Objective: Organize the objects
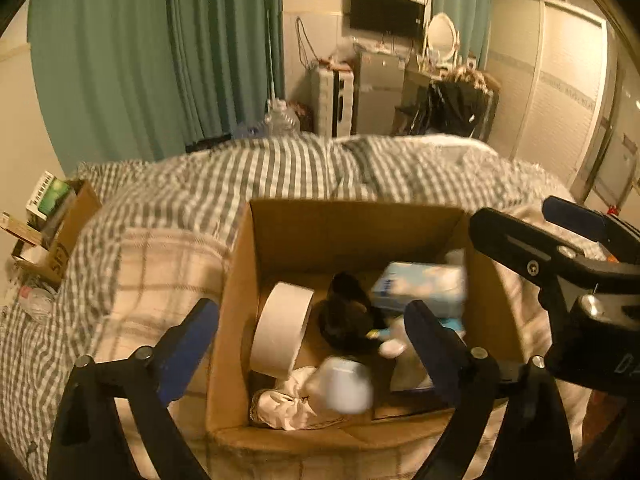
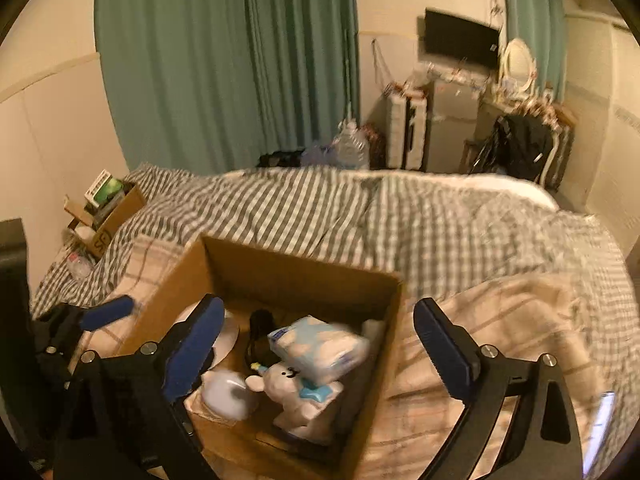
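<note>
An open cardboard box (image 1: pixel 352 224) sits on the bed, also in the right wrist view (image 2: pixel 304 268). It holds a white tape roll (image 1: pixel 280 330), a black object (image 1: pixel 348 320), a blue-white tissue pack (image 1: pixel 420 284) (image 2: pixel 320 344), a blurred white rounded object (image 1: pixel 344 384) (image 2: pixel 228 396), a cream cloth (image 1: pixel 288 404) and a white plush toy (image 2: pixel 296 396). My left gripper (image 1: pixel 312 340) is open and empty above the box's near side. My right gripper (image 2: pixel 320 344) is open and empty over the box's right part; it also shows in the left wrist view (image 1: pixel 560 232).
The bed has a grey striped duvet (image 2: pixel 400 220) and a beige plaid blanket (image 2: pixel 500 340). A second cardboard box (image 1: pixel 60 232) with packets stands at the left. Green curtains, a wall TV (image 1: pixel 386 14), a cabinet and a mirror stand behind.
</note>
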The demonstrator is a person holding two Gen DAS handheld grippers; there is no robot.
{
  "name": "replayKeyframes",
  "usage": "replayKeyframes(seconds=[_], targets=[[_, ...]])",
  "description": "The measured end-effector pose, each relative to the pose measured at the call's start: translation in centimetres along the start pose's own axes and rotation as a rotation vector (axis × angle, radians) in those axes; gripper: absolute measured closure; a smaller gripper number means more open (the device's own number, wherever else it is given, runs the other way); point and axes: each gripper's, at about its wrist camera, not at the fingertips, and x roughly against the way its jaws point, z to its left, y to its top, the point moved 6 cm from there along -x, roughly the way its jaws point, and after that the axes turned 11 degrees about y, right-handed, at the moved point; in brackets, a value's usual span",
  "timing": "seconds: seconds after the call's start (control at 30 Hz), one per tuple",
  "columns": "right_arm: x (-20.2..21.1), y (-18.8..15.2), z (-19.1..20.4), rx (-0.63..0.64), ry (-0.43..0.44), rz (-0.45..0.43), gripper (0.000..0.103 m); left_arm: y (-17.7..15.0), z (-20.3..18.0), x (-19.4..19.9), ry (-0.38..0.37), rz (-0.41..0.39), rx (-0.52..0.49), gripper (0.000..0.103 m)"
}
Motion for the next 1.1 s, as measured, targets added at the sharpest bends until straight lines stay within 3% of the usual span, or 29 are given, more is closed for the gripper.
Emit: replayKeyframes(seconds=[0.17,0.37,0.57,0.77,0.93,1.1], targets=[[5.5,1.3,-0.1,0.004,-0.047,-0.069,0.0,1.7,0.5,4.7,0.048,-0.061,-0.002,0.0],[12.8,3.4,-0.2,0.033,-0.105,-0.145,0.0,3.3,2.1,11.6,0.077,-0.156,0.036,0.0],[18.5,3.8,0.8,0.02,-0.094,-0.204,0.0,3.8,3.6,17.1,0.102,-0.241,0.035,0.0],[20.5,0.0,1.1,0.048,-0.171,-0.191,0.0,1.7,4.5,19.4,0.122,-0.275,0.024,0.0],[19.1,-5.0,0.1,0.022,-0.189,-0.146,0.0,-1.5,4.4,18.5,0.129,-0.279,0.029,0.0],[17.2,-9.1,-0.2,0.058,-0.213,-0.085,0.0,-4.6,4.5,16.5,0.12,-0.235,0.088,0.0]])
